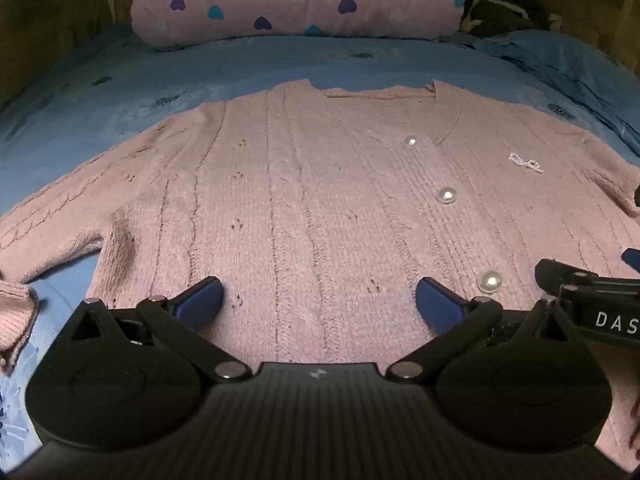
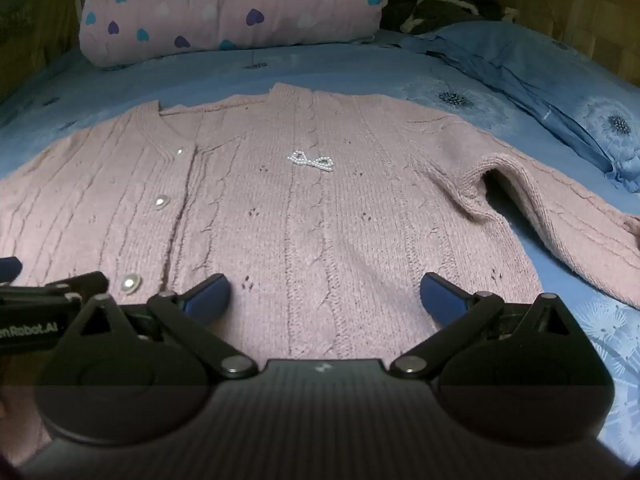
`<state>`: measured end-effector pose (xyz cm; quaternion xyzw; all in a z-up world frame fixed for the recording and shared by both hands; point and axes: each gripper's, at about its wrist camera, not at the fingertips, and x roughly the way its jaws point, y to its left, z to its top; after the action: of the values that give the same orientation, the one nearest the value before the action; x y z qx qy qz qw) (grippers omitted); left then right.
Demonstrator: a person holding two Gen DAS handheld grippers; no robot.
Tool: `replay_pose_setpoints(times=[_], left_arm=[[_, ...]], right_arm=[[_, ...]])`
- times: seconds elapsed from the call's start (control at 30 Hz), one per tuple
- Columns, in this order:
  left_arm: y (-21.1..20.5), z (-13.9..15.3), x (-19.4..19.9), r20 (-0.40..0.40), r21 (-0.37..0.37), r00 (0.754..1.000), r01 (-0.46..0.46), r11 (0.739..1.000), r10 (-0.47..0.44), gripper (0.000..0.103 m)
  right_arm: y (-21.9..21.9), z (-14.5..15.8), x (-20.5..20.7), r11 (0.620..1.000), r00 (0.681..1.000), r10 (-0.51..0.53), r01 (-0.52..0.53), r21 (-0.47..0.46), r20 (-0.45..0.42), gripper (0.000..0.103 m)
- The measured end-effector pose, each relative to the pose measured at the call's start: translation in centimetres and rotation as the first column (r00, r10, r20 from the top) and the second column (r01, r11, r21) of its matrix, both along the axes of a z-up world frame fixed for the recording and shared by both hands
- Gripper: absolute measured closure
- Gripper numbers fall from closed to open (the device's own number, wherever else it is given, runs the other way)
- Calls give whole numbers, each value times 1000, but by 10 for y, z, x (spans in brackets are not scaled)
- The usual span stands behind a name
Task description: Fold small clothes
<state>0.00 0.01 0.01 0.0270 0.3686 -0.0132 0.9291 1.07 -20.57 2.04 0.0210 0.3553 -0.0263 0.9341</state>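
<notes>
A pink knitted cardigan [image 1: 320, 184] with pearl buttons [image 1: 447, 195] lies spread flat, front up, on a blue bedsheet [image 1: 120, 92]. My left gripper [image 1: 320, 298] hovers open over its left half, near the hem, with nothing between the blue pads. My right gripper [image 2: 325, 296] stands open over the cardigan [image 2: 304, 208] on the right half, below a small bead bow [image 2: 311, 161]. The right sleeve [image 2: 560, 208] stretches out to the side; the left sleeve [image 1: 60, 216] lies out to the left. Each gripper's edge shows in the other's view.
A pink pillow with coloured hearts [image 1: 296, 0] lies at the head of the bed. A rumpled blue cover [image 2: 540, 92] and a dark bundle [image 2: 444, 4] lie at the back right. Wooden walls [image 2: 608, 20] close in the sides.
</notes>
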Motion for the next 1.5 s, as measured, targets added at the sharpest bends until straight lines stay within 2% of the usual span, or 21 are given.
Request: replay_pose_setpoints(times=[1.5], left_arm=[[1, 0, 0, -6, -9, 1000, -1, 1000, 1, 0]], right_arm=[[2, 0, 0, 1000, 1000, -2, 2, -6, -2, 0]])
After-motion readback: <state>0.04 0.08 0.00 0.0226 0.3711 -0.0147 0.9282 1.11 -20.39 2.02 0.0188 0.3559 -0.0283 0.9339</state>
